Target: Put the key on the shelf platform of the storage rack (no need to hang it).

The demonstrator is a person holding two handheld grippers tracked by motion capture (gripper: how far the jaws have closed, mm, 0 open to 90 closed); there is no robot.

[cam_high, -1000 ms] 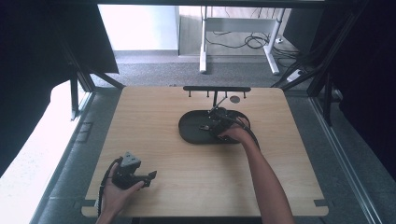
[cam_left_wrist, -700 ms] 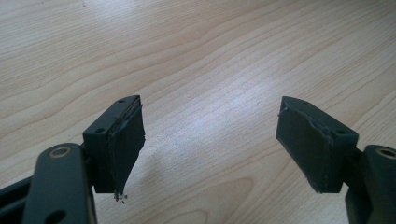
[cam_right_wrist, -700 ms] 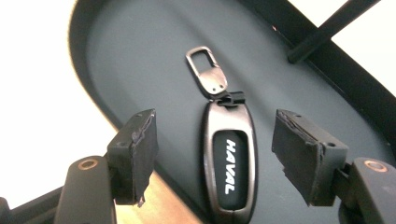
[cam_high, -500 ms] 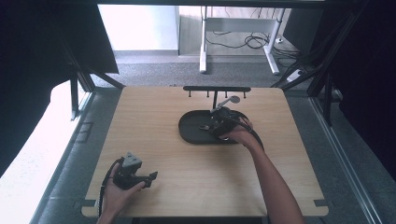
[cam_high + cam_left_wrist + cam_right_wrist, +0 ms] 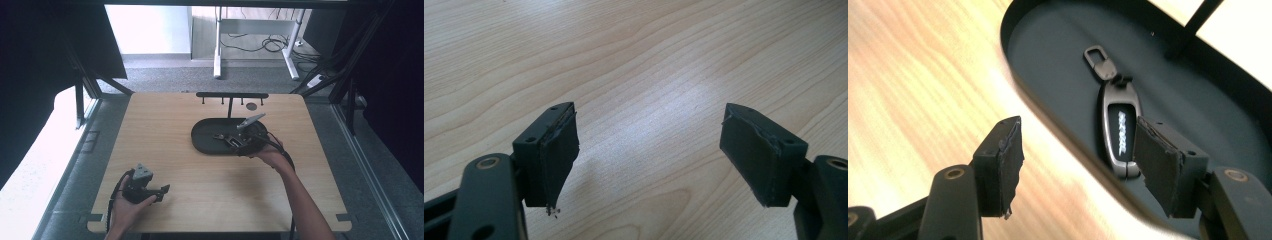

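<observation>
Your right hand-held gripper [image 5: 1078, 165] hangs released at the lower right rim of the dark oval tray [image 5: 1058, 55], its jaws spread wide with nothing between them, and in the high view it sits just right of centre in the frame [image 5: 235, 141]. The thing to go for looks like the key fob [image 5: 1119, 131], which lies flat on the tray floor in the right half of the right gripper view, its clip [image 5: 1100, 61] pointing toward the top of the frame. One jaw sits just beside the fob's near end, while the other is out over the bare wood of the table [image 5: 908, 90], with the tray's raised rim running between them. To grasp well, I judge you should carry the whole hand-held gripper over that rim first, so both jaws stand inside the tray, then straddle the fob across its narrow width. Lower until the pads nearly meet the tray floor before you squeeze; the fob is thin and smooth, so a high or skewed pinch may let it skate away. Your left hand-held gripper [image 5: 649, 145] rests released too, jaws wide apart over bare table, at the lower left of the high view [image 5: 162, 191]; leave it there, well apart from the tray.
</observation>
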